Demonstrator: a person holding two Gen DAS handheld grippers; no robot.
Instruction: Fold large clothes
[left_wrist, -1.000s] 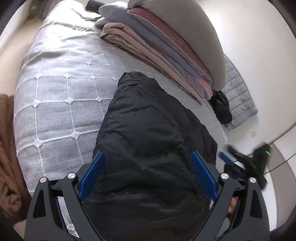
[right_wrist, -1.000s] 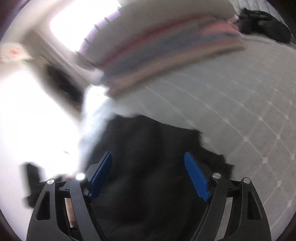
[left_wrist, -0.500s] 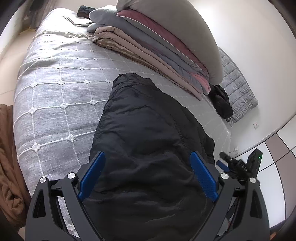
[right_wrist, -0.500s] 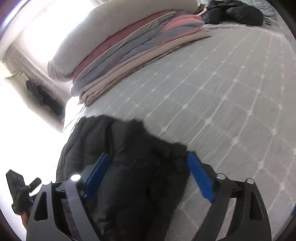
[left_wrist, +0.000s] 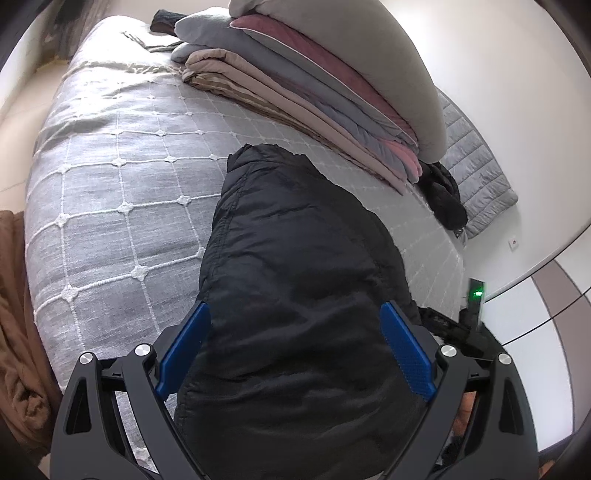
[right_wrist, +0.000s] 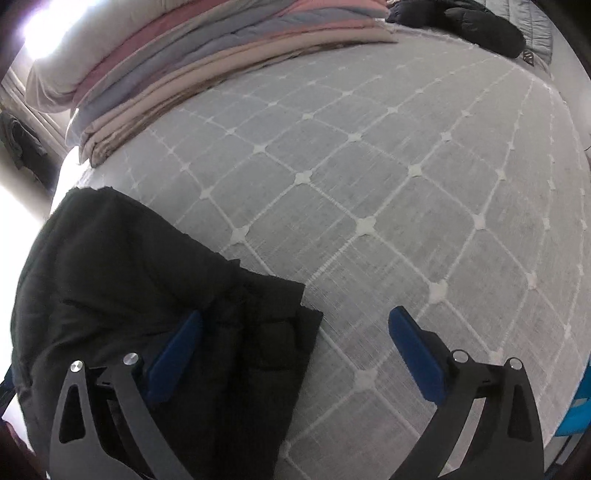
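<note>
Grey quilted bed (left_wrist: 110, 192) fills both views, folded blankets (left_wrist: 314, 85) stacked upper right. Black jacket (left_wrist: 295, 295) lies lower centre, bulging between the left gripper (left_wrist: 295, 354) fingers, spread wide. Right gripper (right_wrist: 295, 354) fingers are opening, straddling the jacket's edge, pads clear. No readable writing.

black puffer jacket (left_wrist: 295, 295), folded, on grey bedspread (left_wrist: 110, 184)

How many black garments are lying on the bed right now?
2: a black puffer jacket on the near side of the grey bedspread, and a smaller black garment bunched at the far end beside the folded stack. Others may be hidden.
</note>
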